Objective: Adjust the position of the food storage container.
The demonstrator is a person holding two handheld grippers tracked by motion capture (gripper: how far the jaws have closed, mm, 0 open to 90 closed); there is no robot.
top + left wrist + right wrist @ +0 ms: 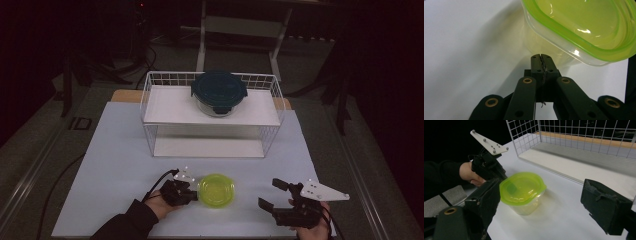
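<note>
Dark room, pale table [125, 165]; left hand-held gripper [192, 191] clenched beside green-lidded container [216, 190]; right hand-held gripper [272, 194] released.

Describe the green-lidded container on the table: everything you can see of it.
The container is a small tub of clear, yellowish plastic with rounded corners, closed by a translucent lime-green lid with a raised rim. It stands upright on the white table, in front of the wire rack. The left gripper, jaws shut together, has its tips at the tub's side wall; real contact cannot be told. The right gripper stands open, apart from it.
</note>
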